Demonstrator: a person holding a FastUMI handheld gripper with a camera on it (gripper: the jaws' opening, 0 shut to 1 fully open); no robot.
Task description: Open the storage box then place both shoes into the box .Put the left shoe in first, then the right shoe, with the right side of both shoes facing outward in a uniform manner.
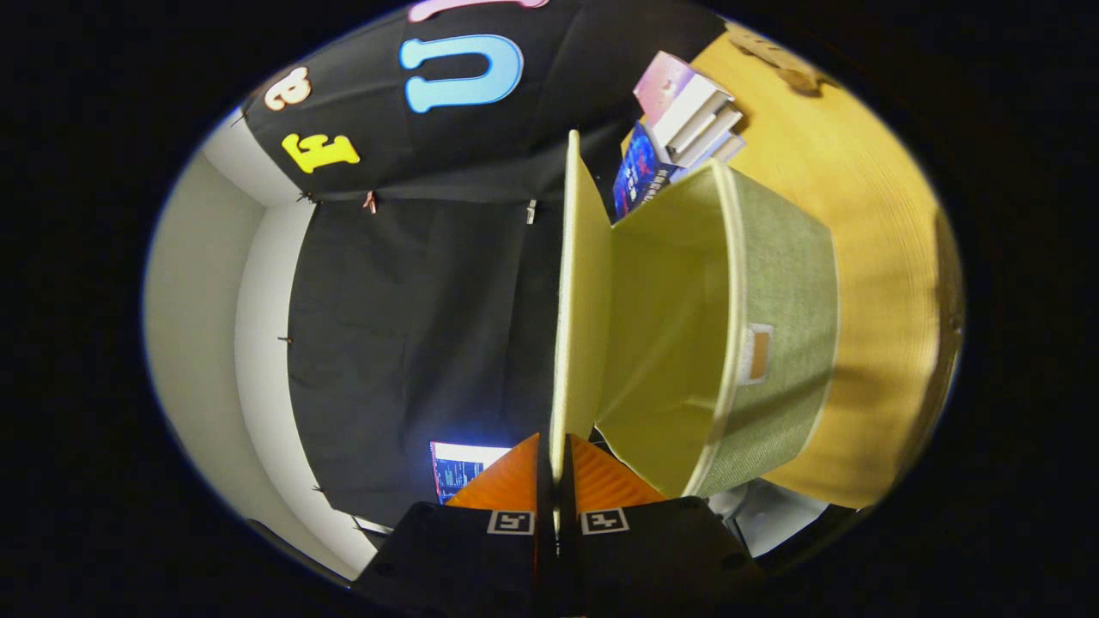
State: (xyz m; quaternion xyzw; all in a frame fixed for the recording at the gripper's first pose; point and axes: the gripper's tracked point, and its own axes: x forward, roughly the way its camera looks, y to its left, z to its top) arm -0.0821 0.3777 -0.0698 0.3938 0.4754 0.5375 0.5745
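Lid (577, 300) first: in the gripper view you have it pinched by its edge, the gripper (556, 481) clamped on it with both fingers pressing from either side and almost no gap between them. The lid stands swung up off the storage box (777, 343), edge-on to the camera, and the box's pale inside is laid bare just beyond the fingers. The box rests on a wooden table (867, 215), with the camera rolled over so that the table runs up one side.

By my reading you are in the opening step, nearly through it. Your next move calls for carrying the lid fully back until it will stay open by itself, then letting go cleanly, so the box does not tip or drag along.

Counting: one storage box, one lid, one stack of books (683, 129) beyond the box by the booth wall, one lit screen (459, 468) just beside the fingers. I can count no shoes from here, so you have both yet to fetch, left one first.
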